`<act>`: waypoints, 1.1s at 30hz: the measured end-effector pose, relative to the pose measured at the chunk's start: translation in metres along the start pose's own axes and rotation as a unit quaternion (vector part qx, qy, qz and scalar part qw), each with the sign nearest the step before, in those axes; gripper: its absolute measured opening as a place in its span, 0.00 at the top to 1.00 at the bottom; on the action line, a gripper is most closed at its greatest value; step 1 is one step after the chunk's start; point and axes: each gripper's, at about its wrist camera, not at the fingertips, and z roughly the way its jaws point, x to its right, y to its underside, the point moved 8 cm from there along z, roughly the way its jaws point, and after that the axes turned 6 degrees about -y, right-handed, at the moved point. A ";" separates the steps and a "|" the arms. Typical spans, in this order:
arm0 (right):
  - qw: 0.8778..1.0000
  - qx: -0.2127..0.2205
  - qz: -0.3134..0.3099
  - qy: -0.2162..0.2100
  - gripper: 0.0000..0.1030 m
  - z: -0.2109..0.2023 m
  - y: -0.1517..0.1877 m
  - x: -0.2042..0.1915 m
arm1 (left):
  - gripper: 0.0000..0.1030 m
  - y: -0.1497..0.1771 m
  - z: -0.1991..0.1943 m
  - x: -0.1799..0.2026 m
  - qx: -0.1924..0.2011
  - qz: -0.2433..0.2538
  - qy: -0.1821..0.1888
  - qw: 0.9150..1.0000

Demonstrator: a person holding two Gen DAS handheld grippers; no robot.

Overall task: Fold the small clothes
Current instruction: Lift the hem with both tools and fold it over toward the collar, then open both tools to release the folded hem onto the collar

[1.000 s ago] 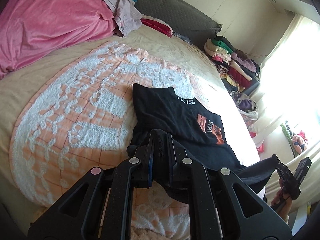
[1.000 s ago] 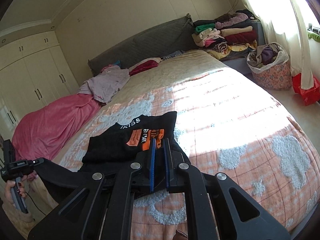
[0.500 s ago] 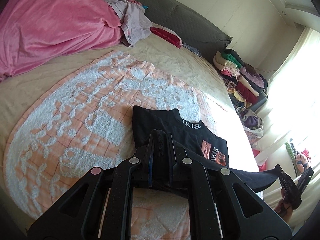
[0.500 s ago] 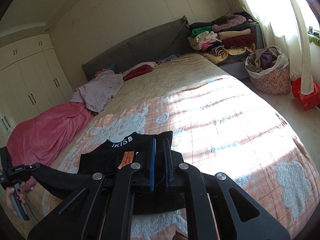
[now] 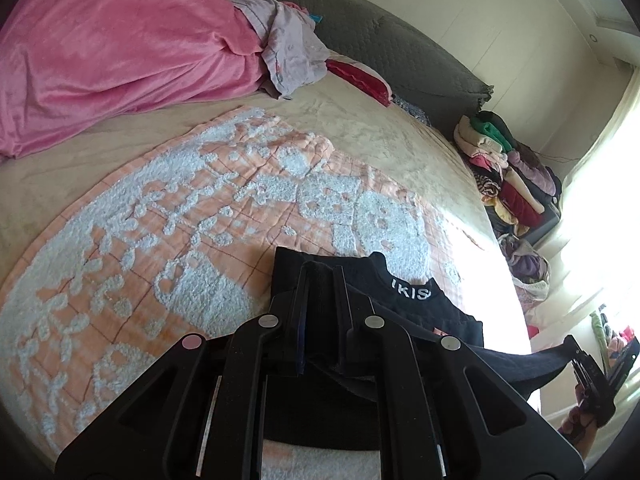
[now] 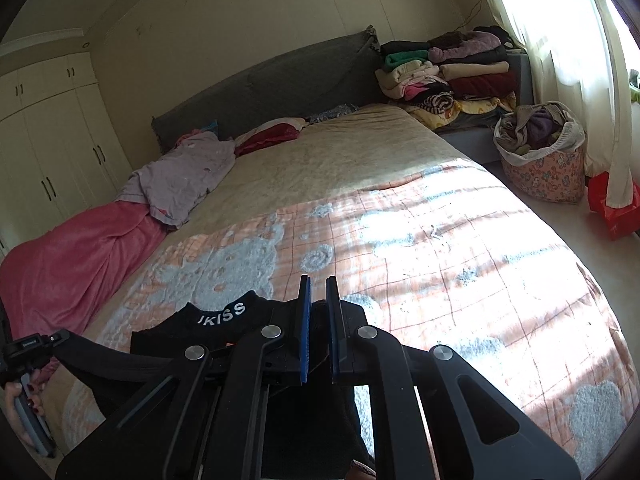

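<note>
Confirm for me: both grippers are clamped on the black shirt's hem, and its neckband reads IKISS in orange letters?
Not quite: the neckband lettering is white, clear in the right wrist view. The left gripper and right gripper are both clamped on the black shirt.

Daylight pours through the curtained window [image 6: 560, 40] and blows out to white glare there — striped sun patches fall across the bedspread [image 6: 420, 240]. Both views bend strongly at the dark, vignetted edges — the far corners look soft.
</note>
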 end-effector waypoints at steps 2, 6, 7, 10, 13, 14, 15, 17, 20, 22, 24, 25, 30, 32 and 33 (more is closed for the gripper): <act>1.000 -0.007 -0.001 0.002 0.94 0.014 -0.001 0.001 | 0.96 -0.002 0.012 -0.003 -0.002 -0.010 -0.006 1.000; 1.000 -0.024 -0.007 0.017 0.94 0.040 0.004 0.004 | 0.96 -0.003 0.034 -0.010 -0.006 -0.027 -0.016 0.999; 0.999 -0.030 -0.008 0.021 0.94 0.046 0.007 0.006 | 0.96 -0.002 0.041 -0.011 -0.007 -0.030 -0.020 0.999; 0.998 -0.046 -0.001 0.034 0.94 0.065 0.017 0.015 | 0.96 0.003 0.058 -0.014 -0.013 -0.023 -0.031 0.999; 0.997 -0.062 0.009 0.046 0.94 0.083 0.029 0.024 | 0.95 0.009 0.070 -0.016 -0.017 -0.006 -0.046 0.999; 0.996 -0.066 0.011 0.051 0.94 0.087 0.033 0.026 | 0.95 0.011 0.073 -0.017 -0.017 -0.001 -0.050 0.999; 0.996 -0.070 0.013 0.054 0.94 0.092 0.037 0.028 | 0.95 0.013 0.076 -0.017 -0.018 0.002 -0.052 0.999; 0.995 -0.076 0.016 0.061 0.93 0.099 0.044 0.030 | 0.92 0.017 0.081 -0.020 -0.022 0.006 -0.059 0.998; 0.995 -0.075 0.016 0.071 0.87 0.106 0.048 0.032 | 0.81 0.016 0.084 -0.024 -0.015 0.003 -0.070 0.997; 0.995 -0.071 0.020 0.071 0.74 0.107 0.048 0.033 | 0.67 0.014 0.082 -0.027 -0.008 -0.003 -0.070 0.997; 0.995 -0.061 0.027 0.070 0.59 0.102 0.046 0.034 | 0.62 0.012 0.078 -0.028 0.002 -0.002 -0.068 0.998; 0.996 -0.055 0.029 0.067 0.56 0.097 0.045 0.035 | 0.58 0.012 0.073 -0.027 0.010 0.001 -0.072 0.997; 0.998 -0.011 0.018 0.054 0.47 0.062 0.038 0.026 | 0.56 0.012 0.044 -0.014 0.061 0.033 -0.081 0.994; 0.999 0.002 0.009 0.045 0.45 0.047 0.038 0.017 | 0.56 0.016 0.031 -0.003 0.081 0.054 -0.083 0.992; 0.999 0.005 0.004 0.035 0.45 0.040 0.039 0.011 | 0.56 0.019 0.026 0.003 0.088 0.063 -0.081 0.991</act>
